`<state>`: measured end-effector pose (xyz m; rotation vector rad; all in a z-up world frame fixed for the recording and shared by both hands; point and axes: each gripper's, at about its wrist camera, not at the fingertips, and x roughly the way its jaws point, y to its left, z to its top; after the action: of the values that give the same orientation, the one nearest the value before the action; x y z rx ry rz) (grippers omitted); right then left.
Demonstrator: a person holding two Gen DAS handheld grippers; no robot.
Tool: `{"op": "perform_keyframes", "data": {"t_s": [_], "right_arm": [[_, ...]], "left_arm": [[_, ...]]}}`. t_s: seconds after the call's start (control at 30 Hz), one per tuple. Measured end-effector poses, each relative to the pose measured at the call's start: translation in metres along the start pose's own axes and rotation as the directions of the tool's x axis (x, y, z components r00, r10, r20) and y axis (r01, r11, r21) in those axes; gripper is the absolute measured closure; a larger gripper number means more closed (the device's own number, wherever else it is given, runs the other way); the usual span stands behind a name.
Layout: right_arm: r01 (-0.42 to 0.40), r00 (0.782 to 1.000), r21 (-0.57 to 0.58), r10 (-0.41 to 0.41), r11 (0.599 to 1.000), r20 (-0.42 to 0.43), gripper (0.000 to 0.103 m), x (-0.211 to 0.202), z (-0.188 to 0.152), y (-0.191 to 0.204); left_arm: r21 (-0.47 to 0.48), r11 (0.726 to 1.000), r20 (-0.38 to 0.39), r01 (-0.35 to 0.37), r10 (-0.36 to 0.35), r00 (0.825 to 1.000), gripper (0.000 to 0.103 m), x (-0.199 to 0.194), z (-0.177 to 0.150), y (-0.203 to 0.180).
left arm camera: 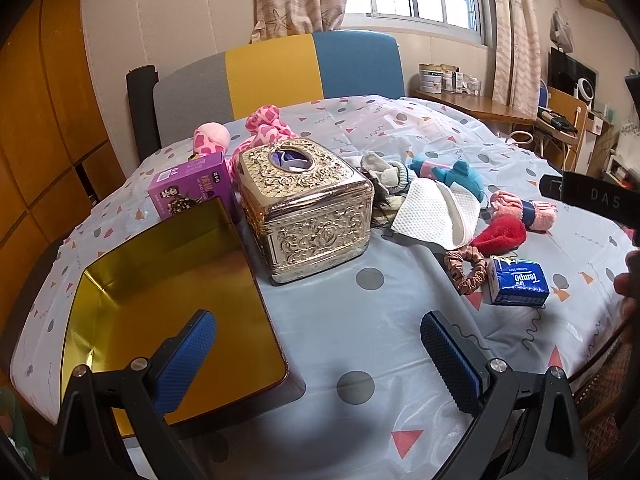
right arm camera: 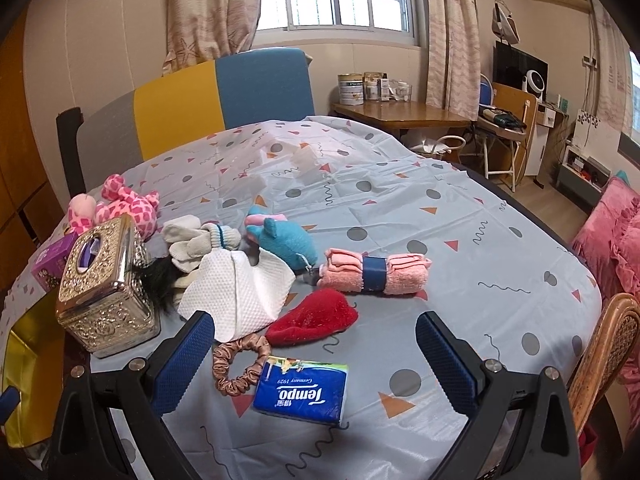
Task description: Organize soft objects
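Hovering claws [left arm camera: 318, 344] [right arm camera: 314, 346] over tablecloth [right arm camera: 460, 216]

Left gripper [left arm camera: 318, 350]: jaws spread wide, nothing between them, blue ribbed pads [left arm camera: 450, 360] facing each other, held low and aimed forward. Right gripper [right arm camera: 314, 354]: same state, jaws wide apart, nothing gripped, pads [right arm camera: 182, 362] facing in, also held low and pointing forward. In the left wrist view the right gripper's black body shows at the right edge, with part of a hand [left arm camera: 628, 284] below it.
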<state>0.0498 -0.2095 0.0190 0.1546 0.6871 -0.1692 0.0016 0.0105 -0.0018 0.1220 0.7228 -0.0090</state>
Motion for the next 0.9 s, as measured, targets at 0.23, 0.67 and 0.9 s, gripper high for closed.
{"op": "perform_keyframes", "data": {"t_s": [0.23,0.67,0.9], "right_arm": [[0.006,1.0,0.04,-0.006,0.999,0.004,0.0,0.005,0.007,-0.013],[0.015,1.0,0.217,-0.015,0.976,0.0,0.0,0.033,0.03,-0.063],[-0.019,0.998,0.277,0.034,0.961,-0.05,0.0,0.043,0.025,-0.072]], "left_arm": [[0.01,1.0,-0.017,0.015,-0.015,1.0,0.0,0.004,-0.001,-0.003],[0.001,0.988,-0.117,0.156,-0.155,0.981,0.0,0.025,0.007,-0.015],[0.035,0.978,-0.149,0.205,-0.197,0.969,0.008,0.044,0.032,-0.038]]}}
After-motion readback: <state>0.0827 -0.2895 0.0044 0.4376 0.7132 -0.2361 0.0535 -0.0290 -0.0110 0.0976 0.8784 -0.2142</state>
